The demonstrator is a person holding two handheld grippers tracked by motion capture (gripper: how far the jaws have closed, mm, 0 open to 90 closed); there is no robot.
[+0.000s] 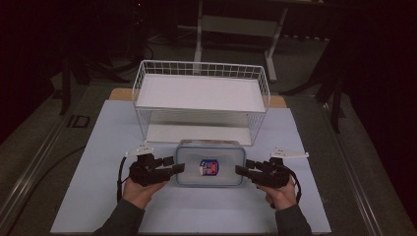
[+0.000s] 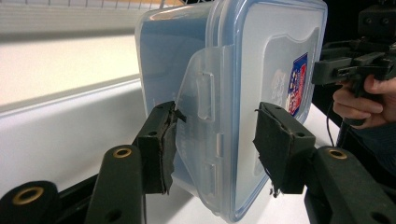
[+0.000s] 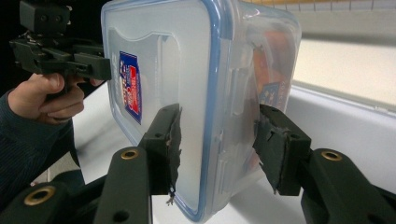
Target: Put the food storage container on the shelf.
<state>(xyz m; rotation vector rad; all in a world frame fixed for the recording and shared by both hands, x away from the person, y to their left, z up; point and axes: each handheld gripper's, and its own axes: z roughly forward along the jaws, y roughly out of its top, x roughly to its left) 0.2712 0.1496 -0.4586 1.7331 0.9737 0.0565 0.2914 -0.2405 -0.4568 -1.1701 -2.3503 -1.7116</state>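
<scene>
Box [image 1: 223, 164] clamped end to end between the two tongs, lid up, seemingly raised a little off the bench [image 1: 98, 196], though hard to judge from above. Left tongs [image 1: 176, 164] closed on one short end, one pad against the latch [image 2: 205, 93] flap, the other across the lid [image 2: 275, 56] side. Right tongs [image 1: 243, 167] closed on the opposite end in the same way, one pad on the lid, one under the base. Label [image 1: 209, 167] midway between both tips. Rack [image 1: 201, 64] just beyond the tips, lower shelf level with the box, upper shelf higher and farther back. Judged as a two-handed lift, probably toward the rack. Main risk: slipping, since smooth plastic and only the pad ends biting near the box edges. Unequal lifting, one side faster than the other, likely to tilt the box and twist it out of one grip. Drifting apart likely to drop it; pressing inward likely to bow the thin walls. Pad pressure on the latch flap possibly enough to pop it and loosen the lid. Moving ahead too low likely to knock the box's far side against the rack's wire front, too high likely to catch the upper shelf rim.
</scene>
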